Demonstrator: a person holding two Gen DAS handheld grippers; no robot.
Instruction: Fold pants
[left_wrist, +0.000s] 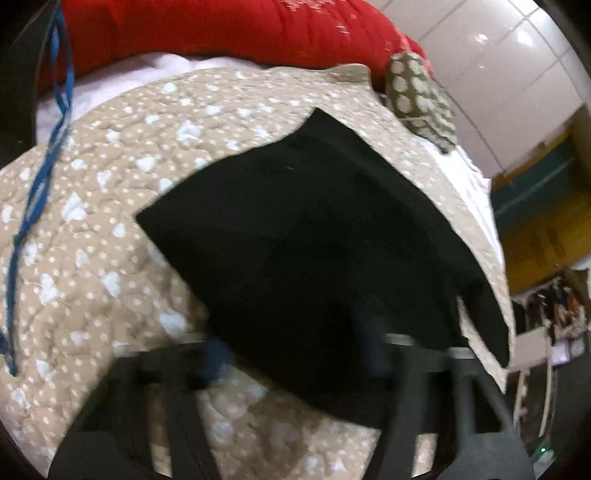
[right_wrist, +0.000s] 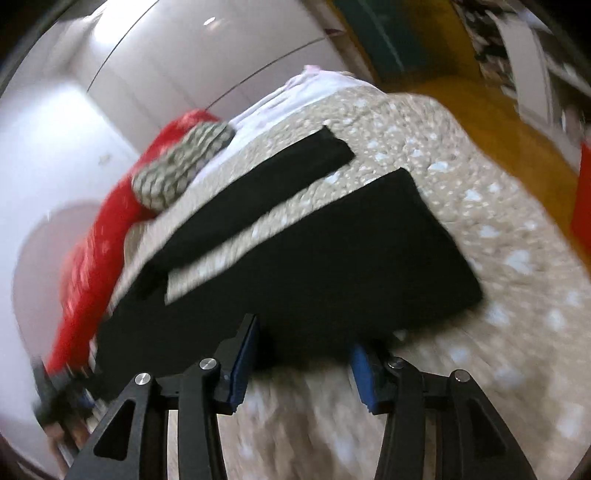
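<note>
Pants spread on the bed, folding barely begun.

The black pants were laid flat on the quilt, legs apart; the right gripper was held open, the left gripper seemingly open too, though blurred.

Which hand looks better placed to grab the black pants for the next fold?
Probably the right. The right gripper is open, its blue-padded fingers sharp and spread at the edge of the black pants. The left gripper is blurred, also near the cloth.
</note>
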